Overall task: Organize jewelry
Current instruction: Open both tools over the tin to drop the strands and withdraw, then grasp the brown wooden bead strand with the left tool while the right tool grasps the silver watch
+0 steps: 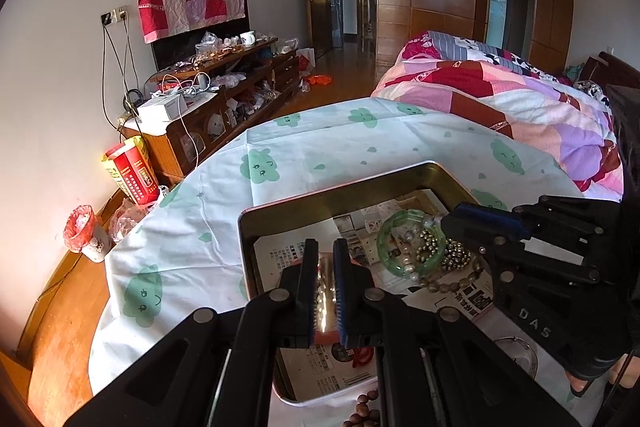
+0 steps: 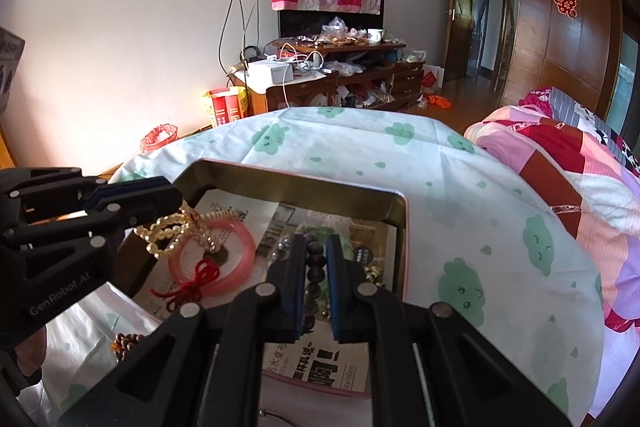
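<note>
While both grippers hang over the tin [image 1: 360, 193], left gripper [image 1: 326, 291] clamping yellow beads [image 2: 168, 231] and right gripper [image 2: 316, 285] clamping dark beads [image 2: 316, 263], brown beads [image 2: 128, 343] on the tabletop [image 2: 460, 187] await sorting.

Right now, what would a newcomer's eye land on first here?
Probably the metal tin on the cloud-print cloth, paper-lined and holding jewelry. Left gripper grips yellow beads above a pink bangle; right gripper grips dark beads beside a green bangle.
</note>
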